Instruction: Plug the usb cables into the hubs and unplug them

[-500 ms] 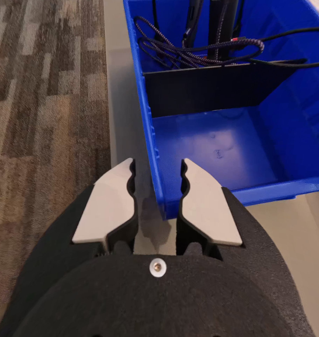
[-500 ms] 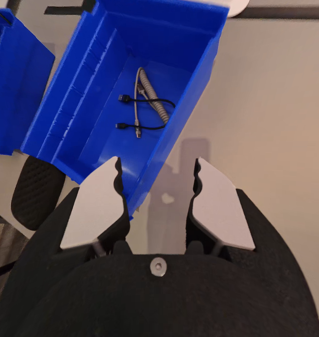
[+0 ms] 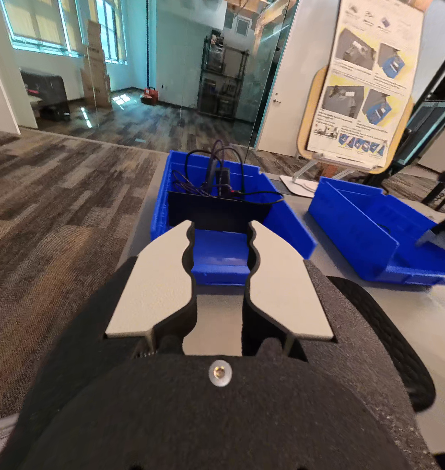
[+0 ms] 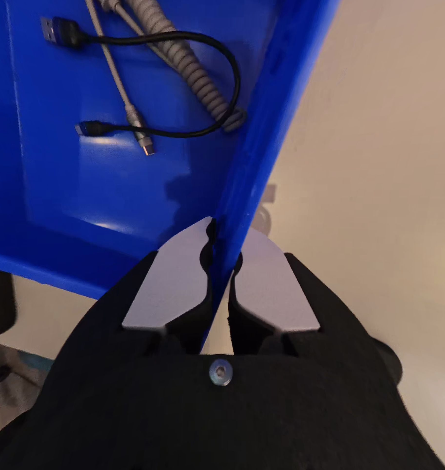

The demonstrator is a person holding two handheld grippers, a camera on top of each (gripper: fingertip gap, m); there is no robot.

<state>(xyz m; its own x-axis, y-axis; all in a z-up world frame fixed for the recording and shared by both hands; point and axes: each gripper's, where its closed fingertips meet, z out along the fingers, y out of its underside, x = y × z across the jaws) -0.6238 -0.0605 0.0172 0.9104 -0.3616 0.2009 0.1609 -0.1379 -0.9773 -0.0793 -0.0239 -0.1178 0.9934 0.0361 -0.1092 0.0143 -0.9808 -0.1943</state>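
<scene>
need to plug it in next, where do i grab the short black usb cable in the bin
Grip the short black cable by its wide plug housing, coming straight down from above. It lies flat on the bin floor, clear of the grey coiled cable; the thin cord would slip.

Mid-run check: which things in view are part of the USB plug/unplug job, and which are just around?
Job:
left bin with hubs and cables
black divider
right bin, its wall pinched by the right gripper
black USB cable
grey coiled cable
left gripper, open

Just around:
poster stand
boxes
shelving
</scene>
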